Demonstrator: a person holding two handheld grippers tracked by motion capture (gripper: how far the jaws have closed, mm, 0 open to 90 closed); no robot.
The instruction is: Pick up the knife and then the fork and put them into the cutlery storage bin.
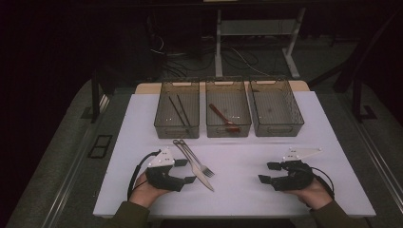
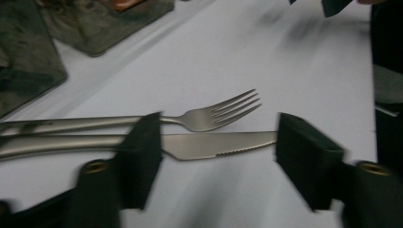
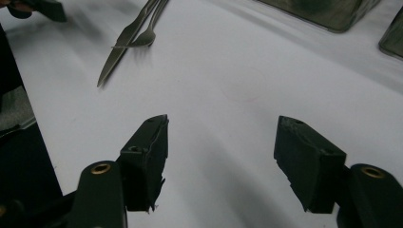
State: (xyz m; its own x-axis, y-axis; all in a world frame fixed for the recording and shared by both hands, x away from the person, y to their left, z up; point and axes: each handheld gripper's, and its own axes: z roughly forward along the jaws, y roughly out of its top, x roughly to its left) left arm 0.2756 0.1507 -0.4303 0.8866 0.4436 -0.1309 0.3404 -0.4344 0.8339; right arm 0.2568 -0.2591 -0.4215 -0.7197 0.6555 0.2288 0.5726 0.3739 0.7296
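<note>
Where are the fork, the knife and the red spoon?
fork (image 2: 223, 110): left gripper view, on its tines.
knife (image 2: 214, 145): left gripper view, mid-blade.
red spoon (image 1: 221, 116): high view, on its handle, in the middle basket.

The left gripper (image 1: 184, 171) lies low over the counter (image 1: 247, 190) near its front edge, held from behind by the person's left hand (image 1: 145, 190), whose sleeve enters from below. Its fingers (image 2: 140, 152) point toward the counter's middle and stand partly apart, with nothing pressed between the pads. The grey three-cornered plate sits on top, and a black cable loops back past the wrist. The right gripper (image 1: 268, 172) rests toward the counter's front right, gripped by the right hand (image 1: 316, 192). Its fingers (image 3: 147, 152) aim inward at the left gripper, parted to a middling gap over bare counter, holding nothing
</note>
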